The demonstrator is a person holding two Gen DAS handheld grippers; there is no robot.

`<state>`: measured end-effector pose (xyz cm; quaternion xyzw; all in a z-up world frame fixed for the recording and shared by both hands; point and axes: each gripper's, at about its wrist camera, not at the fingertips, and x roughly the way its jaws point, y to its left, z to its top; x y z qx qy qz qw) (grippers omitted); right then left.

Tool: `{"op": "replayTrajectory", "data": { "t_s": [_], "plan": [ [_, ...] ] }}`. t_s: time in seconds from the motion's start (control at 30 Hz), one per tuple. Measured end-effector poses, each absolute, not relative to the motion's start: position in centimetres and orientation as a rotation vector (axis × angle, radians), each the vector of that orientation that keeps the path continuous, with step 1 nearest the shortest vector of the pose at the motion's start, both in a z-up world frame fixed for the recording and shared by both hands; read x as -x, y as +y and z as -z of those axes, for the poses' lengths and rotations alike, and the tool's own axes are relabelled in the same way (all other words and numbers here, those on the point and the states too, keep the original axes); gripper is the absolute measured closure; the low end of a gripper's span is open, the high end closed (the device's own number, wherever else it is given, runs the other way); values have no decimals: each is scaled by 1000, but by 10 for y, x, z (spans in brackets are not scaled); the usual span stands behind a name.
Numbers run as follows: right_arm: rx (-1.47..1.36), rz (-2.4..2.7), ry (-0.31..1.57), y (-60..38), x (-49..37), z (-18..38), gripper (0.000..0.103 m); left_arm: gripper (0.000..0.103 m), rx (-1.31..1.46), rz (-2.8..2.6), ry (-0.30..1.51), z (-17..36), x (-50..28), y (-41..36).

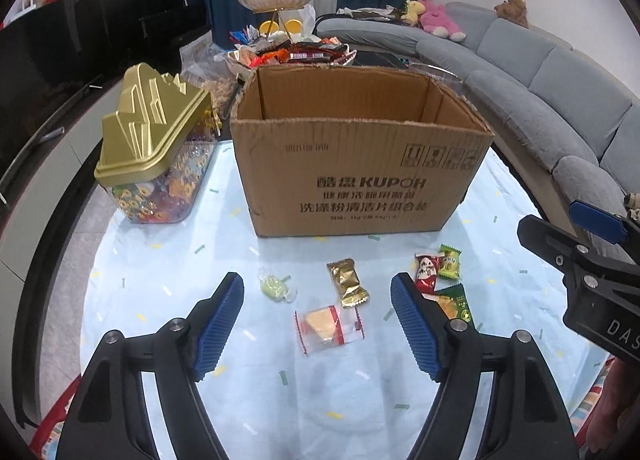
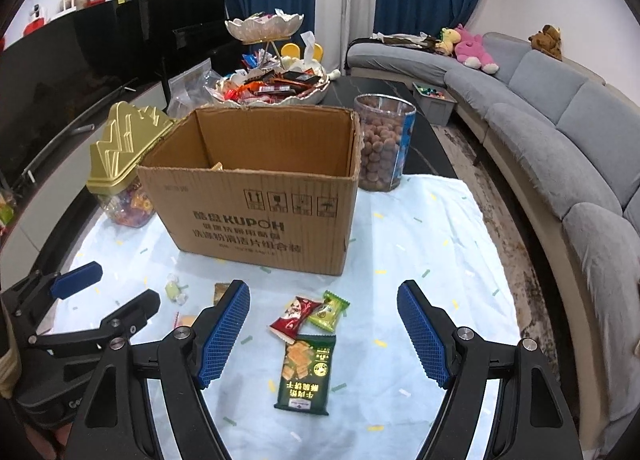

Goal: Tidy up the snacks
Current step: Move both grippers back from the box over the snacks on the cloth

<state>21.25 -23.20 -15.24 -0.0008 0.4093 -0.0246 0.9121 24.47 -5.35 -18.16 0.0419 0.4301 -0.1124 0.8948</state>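
Note:
An open cardboard box point(image 1: 360, 164) stands on the pale blue cloth; it also shows in the right wrist view point(image 2: 256, 212). Loose snacks lie in front of it. In the left wrist view: a clear packet with a yellow cake point(image 1: 330, 326), a gold candy point(image 1: 347, 282), a pale green candy point(image 1: 276, 287), a red packet point(image 1: 427, 271). In the right wrist view: a dark green cracker packet point(image 2: 306, 374), the red packet point(image 2: 294, 318), a light green candy point(image 2: 330, 311). My left gripper point(image 1: 318, 324) is open above the cake packet. My right gripper point(image 2: 322, 334) is open above the cracker packet.
A clear jar with a gold lid point(image 1: 154, 156) full of candies stands left of the box. A clear tub of brown balls point(image 2: 382, 144) stands behind its right side. A tiered dish of snacks point(image 2: 272, 88) is behind. A grey sofa point(image 2: 560, 132) runs along the right.

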Motion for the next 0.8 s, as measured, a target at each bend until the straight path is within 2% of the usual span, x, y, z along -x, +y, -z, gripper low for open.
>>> {"op": "replayTrajectory", "data": {
  "t_s": [0.33,0.8],
  "plan": [
    [3,62,873,-234,-209,174,26,22,-111,225,880,197,-243,-57],
    [15,67,911,-235,-206,204,26,22,-167,213,885,228,-244,-69]
  ]
}}
